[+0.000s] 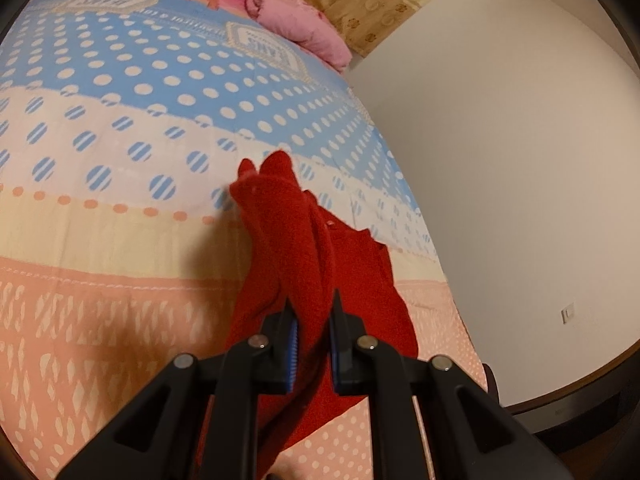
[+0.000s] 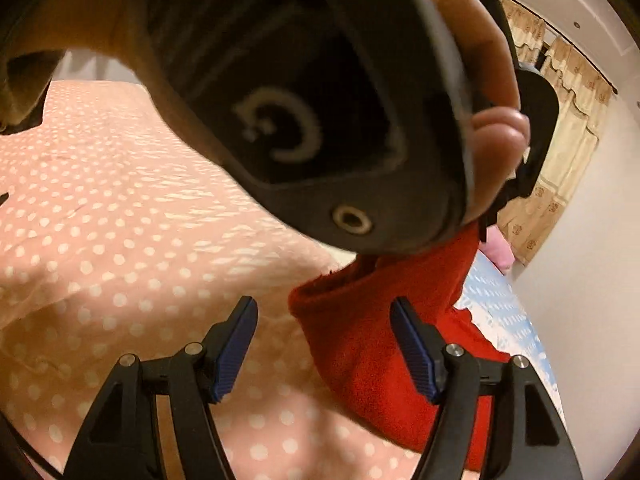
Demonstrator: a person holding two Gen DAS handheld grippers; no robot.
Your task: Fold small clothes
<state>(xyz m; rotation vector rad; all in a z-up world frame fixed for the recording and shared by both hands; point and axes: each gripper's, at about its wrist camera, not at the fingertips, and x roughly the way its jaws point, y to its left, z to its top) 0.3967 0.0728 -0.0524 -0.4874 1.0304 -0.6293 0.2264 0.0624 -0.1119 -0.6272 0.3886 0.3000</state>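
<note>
Here left tongs (image 1: 312, 330) pinch the red garment (image 1: 304, 240); right tongs (image 2: 324, 346) gape, empty.

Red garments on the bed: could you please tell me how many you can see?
1. The red garment lies bunched on the bedspread near its right edge, pinched in the left gripper. Others may lie out of view.

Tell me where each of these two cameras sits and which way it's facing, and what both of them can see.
Left wrist: sits on the left claw, looking down along it over the patterned bedspread toward a white wall; the claw is shut on the red garment.
Right wrist: sits on the right claw, open over the pink dotted bedding; it faces the person's hand holding the other claw's black body close up.
Shared: the red garment, bedspread, and curtain.
</note>
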